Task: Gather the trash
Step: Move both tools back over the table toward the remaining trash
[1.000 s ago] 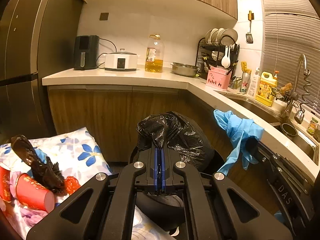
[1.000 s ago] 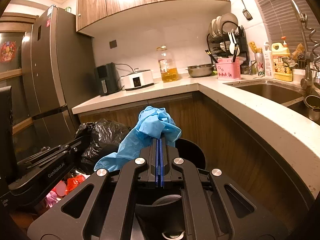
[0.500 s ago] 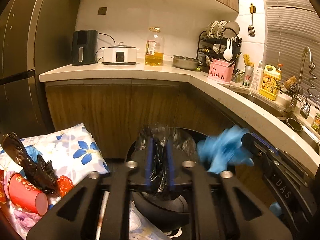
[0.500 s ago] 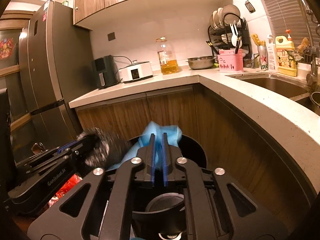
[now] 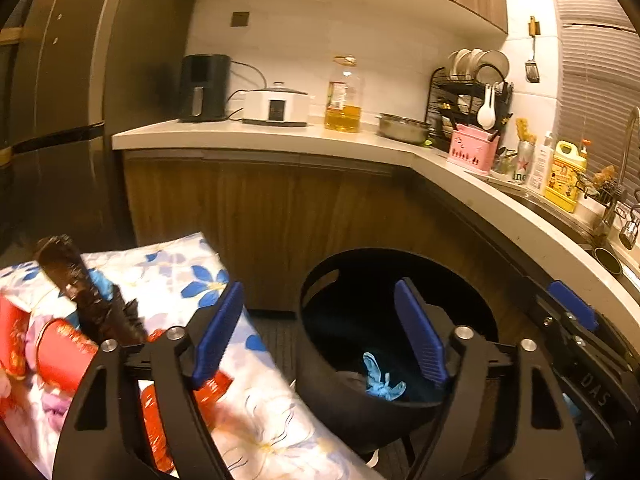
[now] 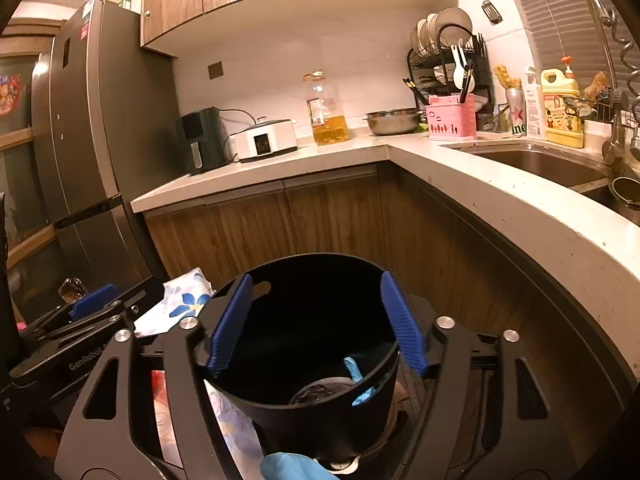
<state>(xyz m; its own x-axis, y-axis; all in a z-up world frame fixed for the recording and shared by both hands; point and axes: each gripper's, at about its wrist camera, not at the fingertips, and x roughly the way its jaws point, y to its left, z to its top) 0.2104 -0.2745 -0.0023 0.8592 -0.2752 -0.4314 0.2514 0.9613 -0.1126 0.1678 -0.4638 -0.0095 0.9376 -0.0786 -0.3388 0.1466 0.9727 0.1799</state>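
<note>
A black round trash bin (image 5: 316, 292) stands on the floor by the cabinets; it also shows in the right wrist view (image 6: 320, 424). Inside it lie a blue glove (image 5: 380, 380) and a dark plastic bag (image 6: 320, 392); the glove shows in the right wrist view (image 6: 356, 372) too. My left gripper (image 5: 320, 332) is open and empty above the bin's left rim. My right gripper (image 6: 316, 320) is open and empty over the bin. On the floral cloth (image 5: 256, 420) at left lie red paper cups (image 5: 60, 360) and a brown wrapper (image 5: 88, 300).
An L-shaped counter (image 6: 500, 200) wraps behind and to the right, with wooden cabinets (image 5: 280, 220) below. It carries an air fryer (image 5: 204, 88), a cooker (image 5: 276, 108), an oil bottle (image 5: 344, 100), a dish rack (image 5: 468, 112) and a sink (image 6: 536, 164). A fridge (image 6: 88, 128) stands left.
Both grippers opened. The black bag left my left gripper and the blue glove left my right gripper; both now lie in the bin.
</note>
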